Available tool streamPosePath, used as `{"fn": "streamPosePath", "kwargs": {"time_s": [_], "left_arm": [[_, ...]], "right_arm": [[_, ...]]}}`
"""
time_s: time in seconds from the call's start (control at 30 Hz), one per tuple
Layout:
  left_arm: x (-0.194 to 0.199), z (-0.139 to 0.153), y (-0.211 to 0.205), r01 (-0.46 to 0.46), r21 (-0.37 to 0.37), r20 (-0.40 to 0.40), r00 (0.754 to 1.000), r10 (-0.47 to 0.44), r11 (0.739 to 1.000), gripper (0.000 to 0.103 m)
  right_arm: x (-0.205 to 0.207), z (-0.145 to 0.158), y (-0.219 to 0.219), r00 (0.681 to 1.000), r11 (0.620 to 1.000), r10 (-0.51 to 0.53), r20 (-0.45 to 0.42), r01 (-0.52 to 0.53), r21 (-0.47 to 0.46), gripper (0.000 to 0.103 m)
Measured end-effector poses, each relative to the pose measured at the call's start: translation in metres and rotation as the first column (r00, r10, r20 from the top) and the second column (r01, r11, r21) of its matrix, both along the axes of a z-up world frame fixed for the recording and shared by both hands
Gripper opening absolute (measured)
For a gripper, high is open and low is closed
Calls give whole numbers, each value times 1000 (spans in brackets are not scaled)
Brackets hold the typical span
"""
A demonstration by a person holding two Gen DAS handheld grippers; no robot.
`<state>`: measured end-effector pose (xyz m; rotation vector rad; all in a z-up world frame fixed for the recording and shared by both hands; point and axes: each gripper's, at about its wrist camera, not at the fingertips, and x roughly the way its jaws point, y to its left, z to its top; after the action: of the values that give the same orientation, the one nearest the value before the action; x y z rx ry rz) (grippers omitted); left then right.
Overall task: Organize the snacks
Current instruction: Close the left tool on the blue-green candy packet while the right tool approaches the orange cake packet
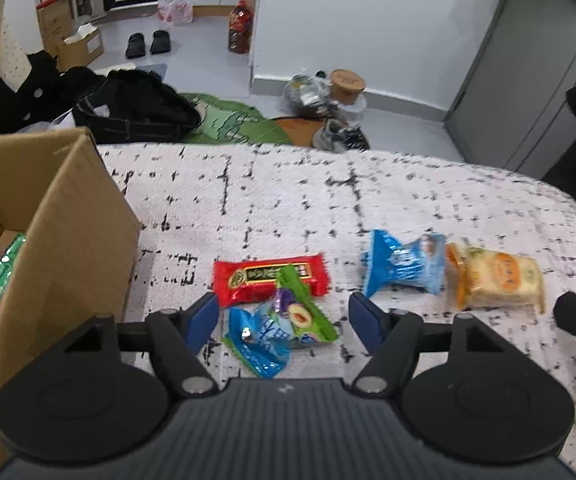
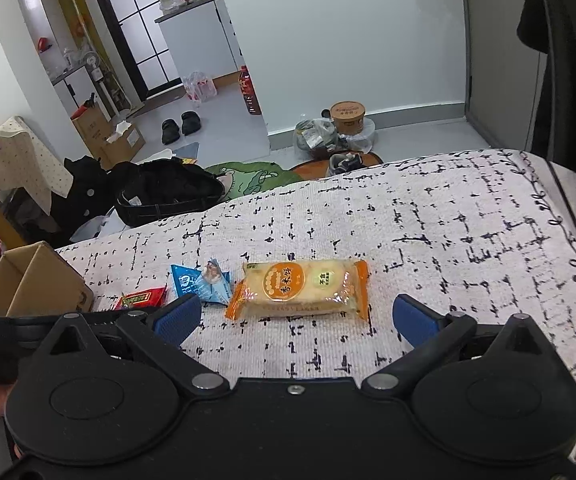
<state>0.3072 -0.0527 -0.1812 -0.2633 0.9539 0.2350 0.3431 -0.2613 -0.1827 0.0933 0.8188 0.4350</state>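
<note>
So the snacks are spread on a white blanket with black dashes, and the cardboard box sits at about 9 o'clock in the left wrist view, already holding a few packets.

The left gripper has its jaws apart, and they straddle a little heap: a green packet lying across a light blue packet, with a red bar right behind at 12 o'clock. No pad is pressing on anything yet as far as I can see. Off at 2 o'clock there's a blue twisted wrapper touching an orange-and-cream cracker pack.

In the right wrist view the right gripper is spread wide, with the cracker pack sitting just ahead of it at 12 o'clock, not gripped.

What could go sideways: the left jaws are over overlapping packets, so closing may catch two or three wrappers at once, or just pinch a loose crinkly edge that slips out on the lift. The red bar could get nudged away too. On the right, the cracker pack looks flat and slick, so the pads may skate over the film or bunch up the blanket instead. Hard to tell from here how close the fingertips are to the fabric.
</note>
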Motion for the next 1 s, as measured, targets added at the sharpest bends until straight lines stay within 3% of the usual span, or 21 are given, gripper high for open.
{"fn": "streamPosePath", "kwargs": {"time_s": [0.13,0.3,0.4,0.73,1.0], "left_arm": [[2,-8,0,0,4,-33,999,0,1000,63],[1,-6,-2,20,23,-27,999,-19,1000,41],[1,-4,-2,26,14,-21,999,-26,1000,35],[-1,6,1,43,-5,11,999,-43,999,33],[-2,9,2,45,-11,18,999,-45,999,33]], "right_arm": [[10,-3,5,1000,1000,23,9,-23,-5,103],[22,-4,13,998,998,55,25,-54,-24,103],[28,-3,16,997,998,70,39,-70,-11,103],[51,-13,34,989,987,142,39,-144,65,103],[36,-29,28,978,981,190,-81,-188,38,103]]}}
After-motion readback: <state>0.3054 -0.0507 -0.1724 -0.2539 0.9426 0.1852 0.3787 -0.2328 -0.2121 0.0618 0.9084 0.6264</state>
